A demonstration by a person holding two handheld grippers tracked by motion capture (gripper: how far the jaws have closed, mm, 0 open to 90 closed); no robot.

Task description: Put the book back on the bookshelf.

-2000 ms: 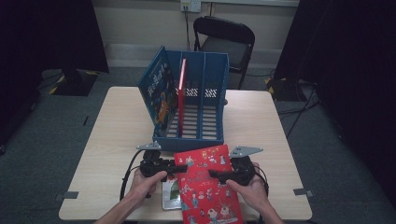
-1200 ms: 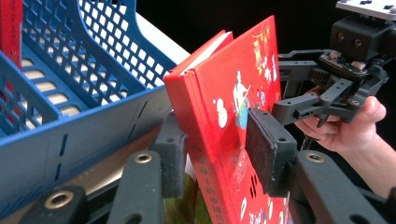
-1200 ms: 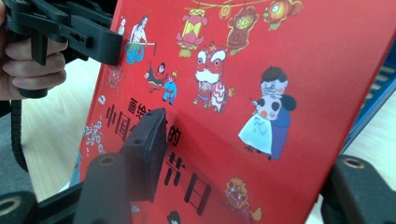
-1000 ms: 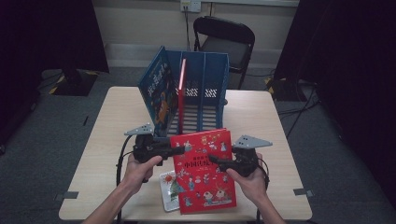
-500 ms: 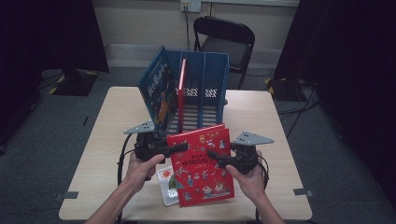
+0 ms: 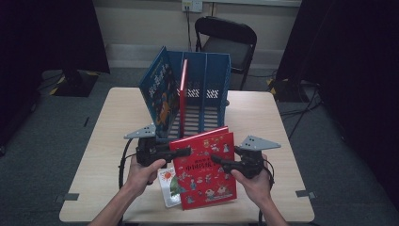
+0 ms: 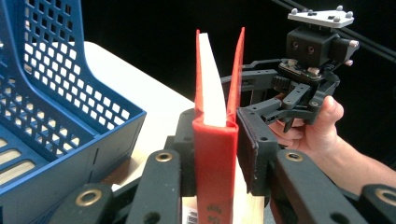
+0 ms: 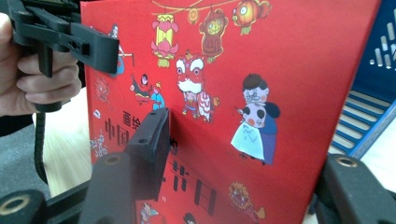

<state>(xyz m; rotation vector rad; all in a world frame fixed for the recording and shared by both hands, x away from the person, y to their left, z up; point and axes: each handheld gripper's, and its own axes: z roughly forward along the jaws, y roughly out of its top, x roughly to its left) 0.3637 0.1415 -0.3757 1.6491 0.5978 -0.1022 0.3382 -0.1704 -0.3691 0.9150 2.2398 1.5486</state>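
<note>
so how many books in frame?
4: red book held by both grippers, small book flat beneath it, blue book and thin red book upright in rack. More may be hidden.

A red book point(image 8: 261, 93) takes up most of the frame, its cover facing the camera and leaning a little. The cover shows hanging lanterns along the top, a lion-dance head in the middle, a small panda figure to the right and dark Chinese lettering lower down. The right claw point(image 8: 224, 186) rises from the bottom edge: one black jaw lies against the cover at lower left, the other stands at the lower right corner past the book's edge. At upper left the left claw point(image 8: 86, 44) pinches the book's edge, a hand point(image 8: 39, 79) wrapped round its grip. A blue rack point(image 8: 373, 107) shows at the right edge, pale counter point(image 8: 70, 149) at lower left.
</note>
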